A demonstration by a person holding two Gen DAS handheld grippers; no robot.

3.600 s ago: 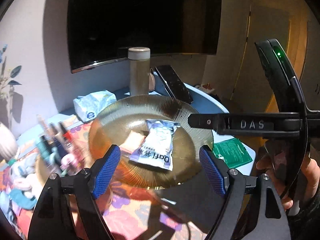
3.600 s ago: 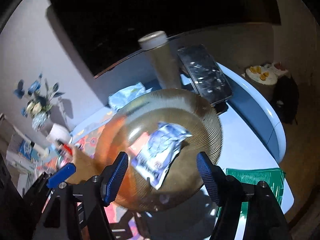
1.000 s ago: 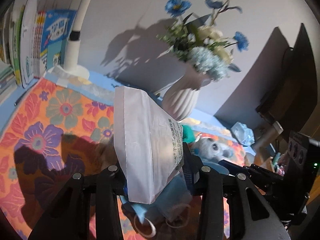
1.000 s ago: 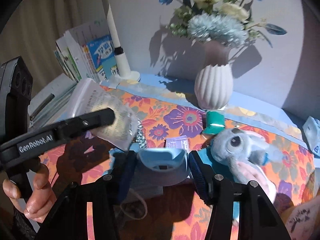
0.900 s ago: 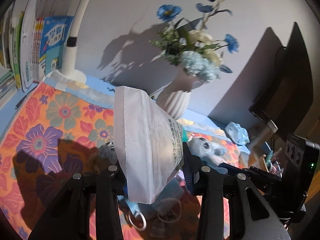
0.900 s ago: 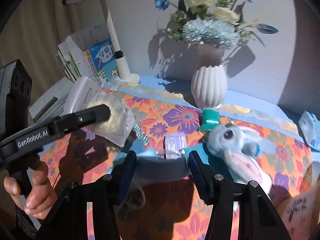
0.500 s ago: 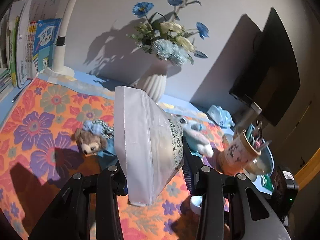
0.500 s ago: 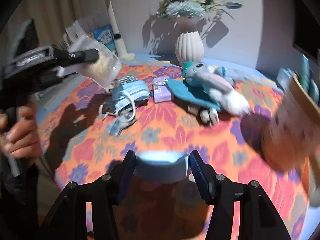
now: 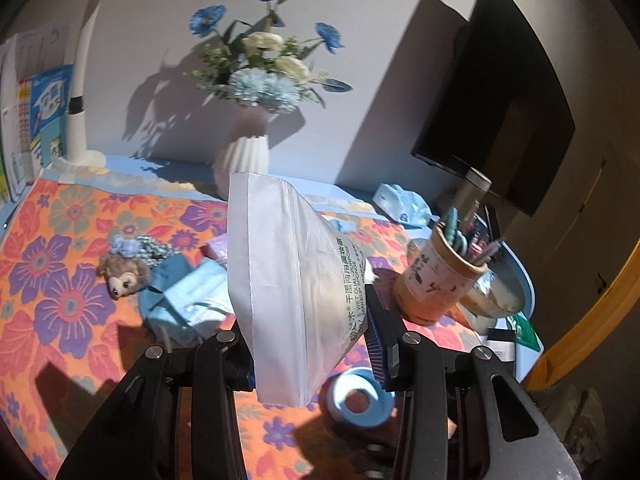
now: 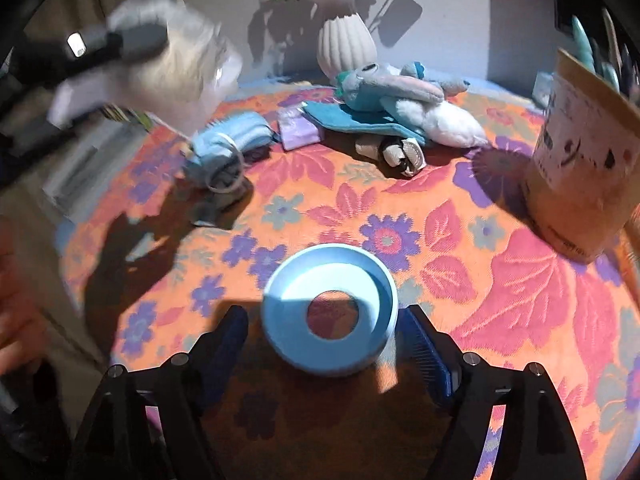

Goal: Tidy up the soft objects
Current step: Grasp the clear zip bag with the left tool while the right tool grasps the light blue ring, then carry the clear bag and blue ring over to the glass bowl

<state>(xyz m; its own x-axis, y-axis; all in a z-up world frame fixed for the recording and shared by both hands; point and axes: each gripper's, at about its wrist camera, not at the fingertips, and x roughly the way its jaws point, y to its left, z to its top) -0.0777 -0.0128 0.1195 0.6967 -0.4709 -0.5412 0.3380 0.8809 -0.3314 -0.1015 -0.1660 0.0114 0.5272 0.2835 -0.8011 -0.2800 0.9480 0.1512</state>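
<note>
My left gripper (image 9: 312,344) is shut on a white cotton-pad pouch (image 9: 288,280) and holds it upright above the flowered cloth; it shows blurred in the right wrist view (image 10: 176,60). My right gripper (image 10: 326,338) is open around a light blue ring-shaped holder (image 10: 330,314) that rests on the cloth, also in the left wrist view (image 9: 358,398). Blue face masks (image 10: 228,148), a purple packet (image 10: 298,128), a blue plush (image 10: 400,92) and a small brown plush (image 9: 124,276) lie further back.
A tan pen cup (image 10: 580,176) stands at the right, with a glass bowl (image 9: 496,296) behind it. A white ribbed vase (image 10: 346,46) with flowers stands at the back. A lamp base (image 9: 78,136), books and a dark monitor (image 9: 504,112) line the wall.
Both grippers pulled back toward the table's near side. My right gripper opened and the blue ring now sits on the cloth between its fingers. The left still holds the pouch.
</note>
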